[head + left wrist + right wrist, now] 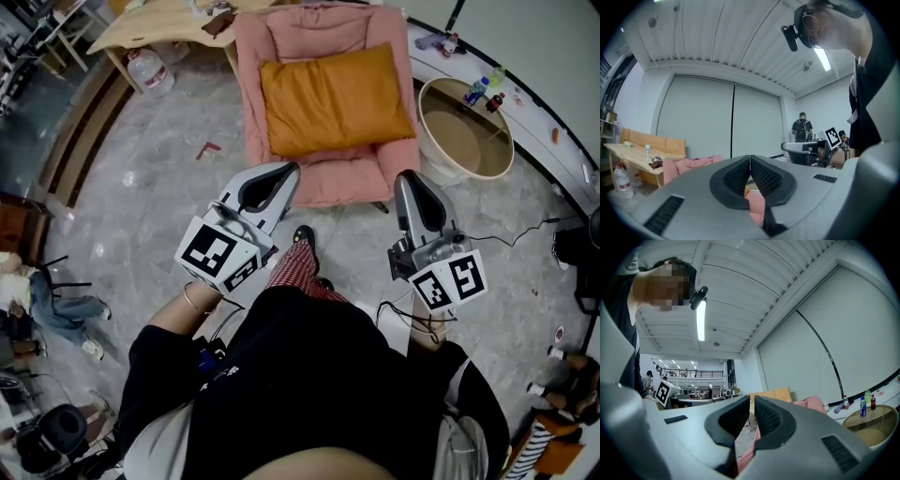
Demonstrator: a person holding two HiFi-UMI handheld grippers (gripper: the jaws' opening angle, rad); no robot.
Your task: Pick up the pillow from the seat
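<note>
Both hands reach forward at about waist level. The left gripper angles inward to the right and the right gripper points straight ahead, and each has its jaws clenched together on nothing. Beyond both tips, and not touching them, the orange pillow lies flat on the pink seat, its long axis running side to side across the chair
</note>
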